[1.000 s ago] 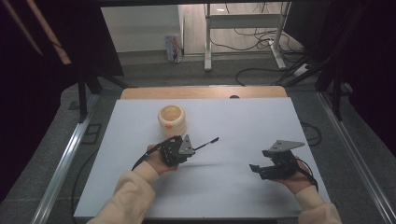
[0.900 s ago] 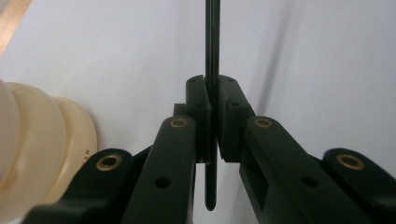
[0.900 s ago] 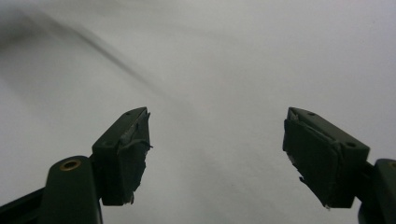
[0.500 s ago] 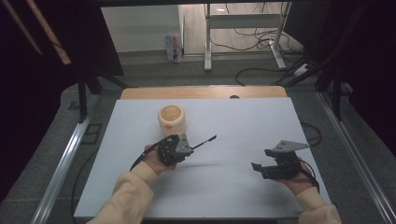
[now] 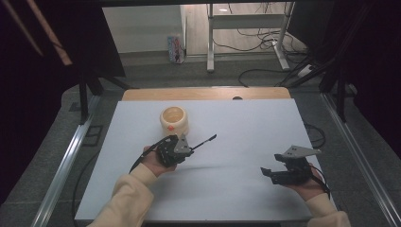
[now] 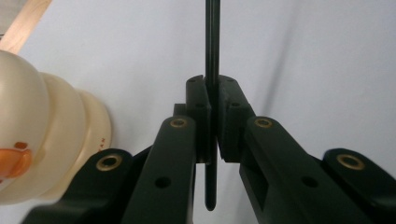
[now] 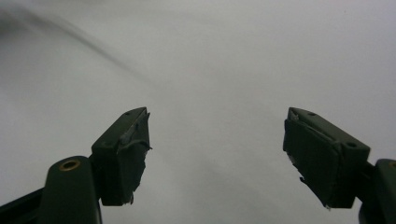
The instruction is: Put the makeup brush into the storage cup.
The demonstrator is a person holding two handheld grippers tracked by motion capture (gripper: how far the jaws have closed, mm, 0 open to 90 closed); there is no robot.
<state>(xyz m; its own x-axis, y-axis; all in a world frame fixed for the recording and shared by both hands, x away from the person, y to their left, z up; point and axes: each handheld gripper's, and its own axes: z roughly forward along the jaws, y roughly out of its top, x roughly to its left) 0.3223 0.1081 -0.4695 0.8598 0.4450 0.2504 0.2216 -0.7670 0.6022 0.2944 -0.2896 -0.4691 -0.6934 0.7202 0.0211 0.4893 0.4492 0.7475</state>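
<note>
A thin black stick (image 5: 206,140) is pinched between the closed jaws of the left tool (image 5: 189,150), its free end slanting toward two o'clock above the white desk (image 5: 246,123); in the left gripper view the stick (image 6: 212,42) runs straight up between the pressed pads, its short end poking out below them. Just beyond the left hand (image 5: 153,163), at about twelve o'clock, stands a cream ribbed cup (image 5: 174,120) with an orange mark; I cannot make out anything inside it. Well apart, at four o'clock, the right tool (image 5: 266,173) rests low over the desk with jaws spread and nothing between them.
</note>
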